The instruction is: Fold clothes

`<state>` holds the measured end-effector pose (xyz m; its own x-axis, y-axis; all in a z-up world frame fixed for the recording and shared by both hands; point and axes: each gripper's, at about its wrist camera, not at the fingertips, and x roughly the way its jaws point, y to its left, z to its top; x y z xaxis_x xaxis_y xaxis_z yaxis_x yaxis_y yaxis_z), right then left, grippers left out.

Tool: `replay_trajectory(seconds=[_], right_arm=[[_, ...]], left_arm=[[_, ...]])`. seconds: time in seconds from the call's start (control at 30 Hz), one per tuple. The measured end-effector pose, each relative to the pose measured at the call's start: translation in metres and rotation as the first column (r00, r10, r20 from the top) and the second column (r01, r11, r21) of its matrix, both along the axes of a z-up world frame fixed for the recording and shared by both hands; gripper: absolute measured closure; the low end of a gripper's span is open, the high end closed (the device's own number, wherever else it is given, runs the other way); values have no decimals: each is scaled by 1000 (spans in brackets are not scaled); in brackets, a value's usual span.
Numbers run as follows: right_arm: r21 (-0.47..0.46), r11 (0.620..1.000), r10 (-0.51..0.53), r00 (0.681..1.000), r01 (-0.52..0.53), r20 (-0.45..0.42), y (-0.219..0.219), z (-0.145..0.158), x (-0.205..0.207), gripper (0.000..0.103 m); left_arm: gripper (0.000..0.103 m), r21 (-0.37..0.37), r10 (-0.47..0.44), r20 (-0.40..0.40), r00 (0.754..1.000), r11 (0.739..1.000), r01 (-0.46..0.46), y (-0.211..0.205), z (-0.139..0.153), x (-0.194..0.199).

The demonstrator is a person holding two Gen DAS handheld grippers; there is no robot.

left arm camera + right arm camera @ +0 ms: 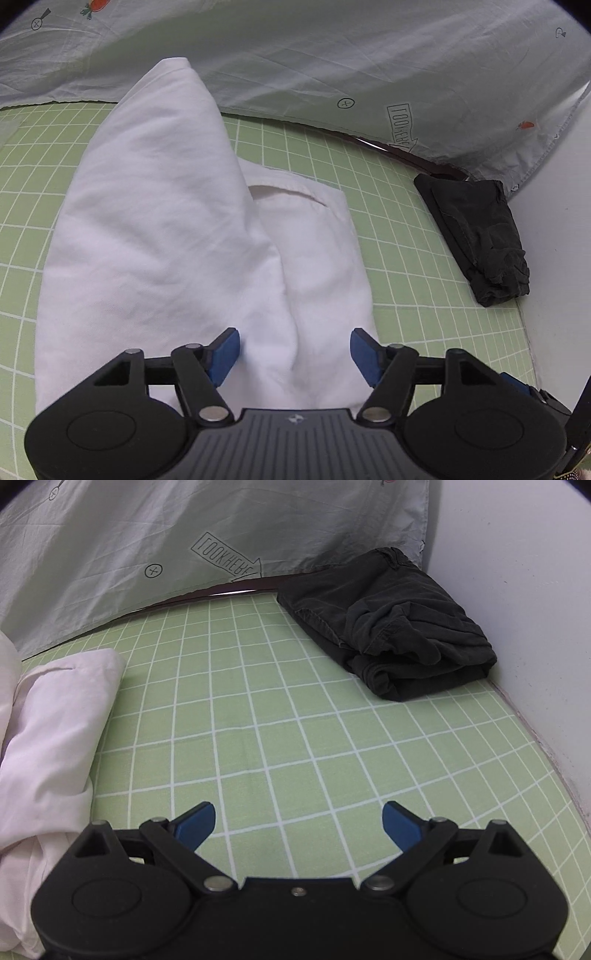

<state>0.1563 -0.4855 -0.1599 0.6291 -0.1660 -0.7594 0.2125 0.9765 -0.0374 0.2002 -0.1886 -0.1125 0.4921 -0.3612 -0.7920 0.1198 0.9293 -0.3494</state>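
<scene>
- Sheet (280, 731), green with a white grid: open room between the two garments; wall (517, 590) bounds the right edge, a grey printed cloth (332, 55) the far edge.
- Left gripper (295, 356): angled down, jaws apart, white garment (155, 221) between the pads, not clamped.
- Right gripper (298, 825): angled down, jaws wide, holding nothing, over bare sheet.
- Count: one white garment, left; one folded dark garment (391, 627), far right.
</scene>
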Motion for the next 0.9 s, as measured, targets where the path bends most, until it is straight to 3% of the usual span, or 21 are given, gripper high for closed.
replay_trajectory(seconds=[0.1, 0.2, 0.3, 0.53, 0.6, 0.77, 0.9], right_arm=[[25, 998, 59, 998, -59, 23, 21, 16, 2, 5], [48, 989, 138, 988, -141, 69, 47, 32, 6, 5], [76, 974, 203, 973, -212, 108, 76, 43, 14, 5], [110, 920, 355, 918, -377, 175, 141, 58, 33, 6], [150, 889, 404, 896, -432, 187, 160, 59, 44, 16], [232, 854, 445, 885, -465, 136, 194, 47, 76, 30], [283, 855, 434, 898, -435, 71, 208, 30, 95, 38]], left_arm=[[29, 24, -26, 39, 999, 999, 25, 8, 22, -17], [25, 83, 22, 58, 998, 996, -27, 26, 31, -25], [25, 147, 106, 43, 993, 983, -112, 51, 28, -25], [25, 163, 259, -16, 966, 954, -253, 119, 9, -24], [25, 167, 284, -22, 959, 946, -276, 134, 4, -20], [25, 135, 302, -61, 951, 947, -292, 166, -14, -3], [25, 135, 295, -99, 950, 950, -281, 176, -29, 10]])
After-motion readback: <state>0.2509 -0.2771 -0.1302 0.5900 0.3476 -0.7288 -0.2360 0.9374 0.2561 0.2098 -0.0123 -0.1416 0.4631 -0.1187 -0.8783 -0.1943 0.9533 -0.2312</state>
